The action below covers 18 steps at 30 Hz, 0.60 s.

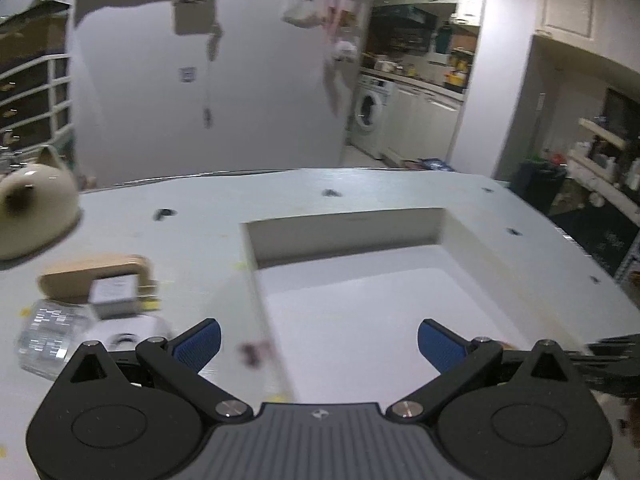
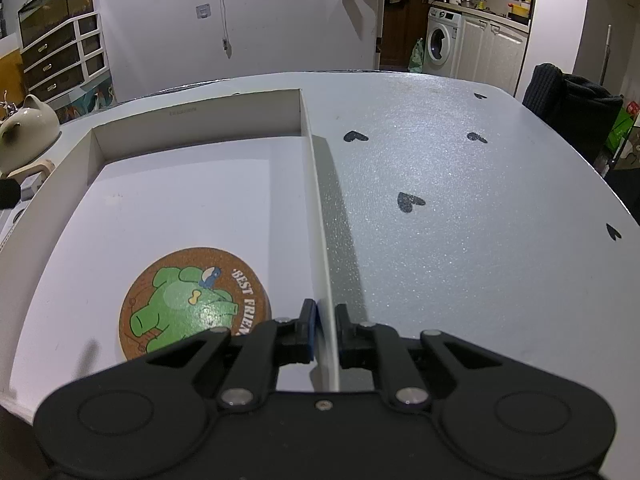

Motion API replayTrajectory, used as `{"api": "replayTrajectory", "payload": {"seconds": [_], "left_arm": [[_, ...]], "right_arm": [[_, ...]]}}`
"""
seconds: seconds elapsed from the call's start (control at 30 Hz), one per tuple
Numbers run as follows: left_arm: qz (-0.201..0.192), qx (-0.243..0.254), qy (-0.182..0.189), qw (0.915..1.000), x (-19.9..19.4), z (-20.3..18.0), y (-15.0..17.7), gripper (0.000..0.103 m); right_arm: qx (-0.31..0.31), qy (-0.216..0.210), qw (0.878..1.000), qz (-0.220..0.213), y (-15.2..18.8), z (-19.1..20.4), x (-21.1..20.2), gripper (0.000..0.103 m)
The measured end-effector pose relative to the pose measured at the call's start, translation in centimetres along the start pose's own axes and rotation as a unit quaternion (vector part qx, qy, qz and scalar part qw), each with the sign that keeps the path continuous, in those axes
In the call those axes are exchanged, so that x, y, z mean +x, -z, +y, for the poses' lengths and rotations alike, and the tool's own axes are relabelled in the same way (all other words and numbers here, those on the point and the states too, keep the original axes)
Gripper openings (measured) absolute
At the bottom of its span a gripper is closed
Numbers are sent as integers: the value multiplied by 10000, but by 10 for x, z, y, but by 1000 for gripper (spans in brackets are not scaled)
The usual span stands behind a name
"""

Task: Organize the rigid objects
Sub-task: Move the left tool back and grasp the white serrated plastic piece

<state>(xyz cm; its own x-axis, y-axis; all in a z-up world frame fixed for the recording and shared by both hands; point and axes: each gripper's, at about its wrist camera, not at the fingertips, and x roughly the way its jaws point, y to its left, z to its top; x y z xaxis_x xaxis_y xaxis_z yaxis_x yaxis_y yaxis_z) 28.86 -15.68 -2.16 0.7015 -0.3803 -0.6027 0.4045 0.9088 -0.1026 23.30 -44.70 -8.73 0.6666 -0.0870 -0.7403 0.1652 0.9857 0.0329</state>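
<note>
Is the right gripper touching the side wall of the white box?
Touching. The right wrist view shows the right gripper shut on the white box's side wall, one finger on each side.

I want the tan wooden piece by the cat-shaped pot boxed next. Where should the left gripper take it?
Judging from the blurred left wrist view, grip the tan wooden piece across its rounded right end, coming from above. It seems to lie flat, and small boxes crowd its near edge. The left gripper is open.
</note>
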Motion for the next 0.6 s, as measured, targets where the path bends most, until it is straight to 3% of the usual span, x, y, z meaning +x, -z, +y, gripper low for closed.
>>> {"api": "replayTrajectory", "payload": {"seconds": [0.3, 0.6], "left_arm": [[190, -191, -871, 9958, 19, 44, 7, 103], [163, -578, -1345, 9891, 16, 79, 11, 103]], "right_arm": [[22, -14, 10000, -26, 1, -1, -1, 10], [35, -28, 10000, -69, 2, -1, -1, 10]]}}
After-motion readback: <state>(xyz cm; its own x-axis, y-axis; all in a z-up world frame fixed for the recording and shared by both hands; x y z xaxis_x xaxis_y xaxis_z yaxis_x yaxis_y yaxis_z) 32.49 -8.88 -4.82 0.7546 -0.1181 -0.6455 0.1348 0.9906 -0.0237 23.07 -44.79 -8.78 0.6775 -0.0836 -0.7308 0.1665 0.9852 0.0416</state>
